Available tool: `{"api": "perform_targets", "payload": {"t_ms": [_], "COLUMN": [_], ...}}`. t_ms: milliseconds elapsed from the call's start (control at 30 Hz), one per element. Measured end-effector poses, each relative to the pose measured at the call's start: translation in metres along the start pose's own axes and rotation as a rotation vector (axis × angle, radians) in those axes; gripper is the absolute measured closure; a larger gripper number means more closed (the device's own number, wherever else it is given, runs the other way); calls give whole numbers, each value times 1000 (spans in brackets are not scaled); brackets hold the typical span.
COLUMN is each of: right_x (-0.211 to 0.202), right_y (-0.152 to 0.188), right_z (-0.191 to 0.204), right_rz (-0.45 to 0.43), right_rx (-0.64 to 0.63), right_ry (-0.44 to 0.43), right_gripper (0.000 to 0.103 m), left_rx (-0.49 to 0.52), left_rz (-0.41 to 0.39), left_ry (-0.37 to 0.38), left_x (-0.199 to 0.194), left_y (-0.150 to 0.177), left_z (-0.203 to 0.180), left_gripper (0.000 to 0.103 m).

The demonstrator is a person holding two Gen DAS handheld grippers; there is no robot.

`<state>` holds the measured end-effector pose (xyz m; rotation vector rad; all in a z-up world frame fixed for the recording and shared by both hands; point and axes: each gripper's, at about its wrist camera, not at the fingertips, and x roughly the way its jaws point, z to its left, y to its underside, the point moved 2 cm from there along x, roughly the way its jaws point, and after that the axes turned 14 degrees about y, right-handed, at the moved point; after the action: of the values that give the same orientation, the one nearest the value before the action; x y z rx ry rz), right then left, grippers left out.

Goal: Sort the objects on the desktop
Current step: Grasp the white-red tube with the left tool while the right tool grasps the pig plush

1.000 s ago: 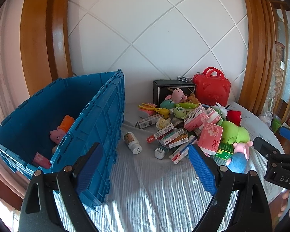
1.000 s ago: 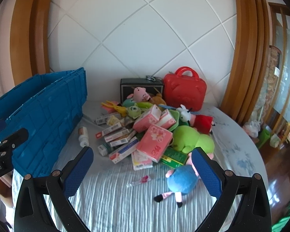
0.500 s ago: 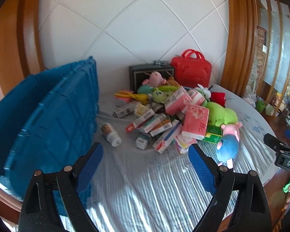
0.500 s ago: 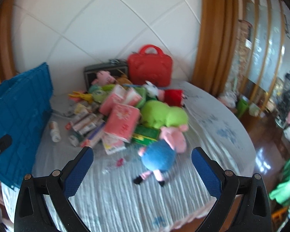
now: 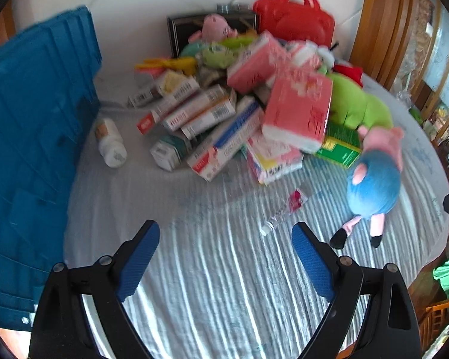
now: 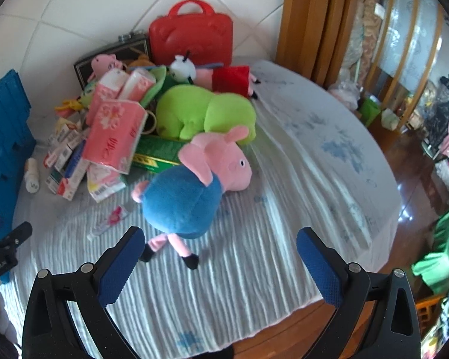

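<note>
A heap of toys and boxes covers the back of the white cloth. A pig plush in a blue top (image 6: 191, 191) (image 5: 374, 179) lies at the heap's front, just beyond my right gripper (image 6: 221, 239), which is open and empty. My left gripper (image 5: 226, 236) is also open and empty, over bare cloth. A small clear tube with a pink label (image 5: 284, 212) (image 6: 109, 220) lies close ahead of it. Pink tissue packs (image 5: 296, 113) (image 6: 113, 134), medicine boxes (image 5: 200, 113), a white bottle (image 5: 110, 143) and a green plush (image 6: 203, 113) fill the pile.
A blue crate (image 5: 30, 137) stands along the left. A red case (image 6: 191, 36) and a dark box (image 5: 176, 30) stand against the back wall. The table edge (image 6: 374, 257) curves round at the right, with wooden floor beyond.
Both grippers have swung to the right and dipped toward the table. The heap and the pig plush now look nearer, and the crate's inside has left view.
</note>
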<state>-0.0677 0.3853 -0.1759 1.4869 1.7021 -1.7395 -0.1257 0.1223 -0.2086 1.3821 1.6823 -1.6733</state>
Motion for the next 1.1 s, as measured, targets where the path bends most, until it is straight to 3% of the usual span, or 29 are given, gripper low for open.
{"api": "perform_targets", "payload": {"t_ms": [133, 367, 467, 567, 633, 867, 1000, 1100], "right_x": [37, 76, 85, 91, 95, 109, 130, 149], "right_y": [-2, -8, -11, -13, -16, -42, -53, -54], "right_z": [-3, -11, -9, -3, 0, 8, 19, 29], "right_rz": [57, 103, 108, 112, 117, 130, 205, 270], "right_rx": [-19, -30, -38, -47, -39, 43, 84, 100], "right_ry": [-23, -50, -70, -90, -114, -199, -282, -337], "right_gripper": [0, 0, 0, 0, 0, 0, 0, 0], "left_rx": [53, 75, 70, 34, 12, -16, -26, -43], "left_rz": [48, 121, 159, 136, 126, 101, 32, 28], "left_ry": [-38, -33, -10, 37, 63, 59, 53, 60], "left_x": [45, 111, 128, 126, 122, 111, 84, 80], "left_y": [3, 4, 7, 4, 2, -7, -17, -25], "left_z": [-12, -22, -22, -17, -14, -8, -6, 5], "left_gripper": [12, 13, 31, 49, 79, 80, 87, 87]}}
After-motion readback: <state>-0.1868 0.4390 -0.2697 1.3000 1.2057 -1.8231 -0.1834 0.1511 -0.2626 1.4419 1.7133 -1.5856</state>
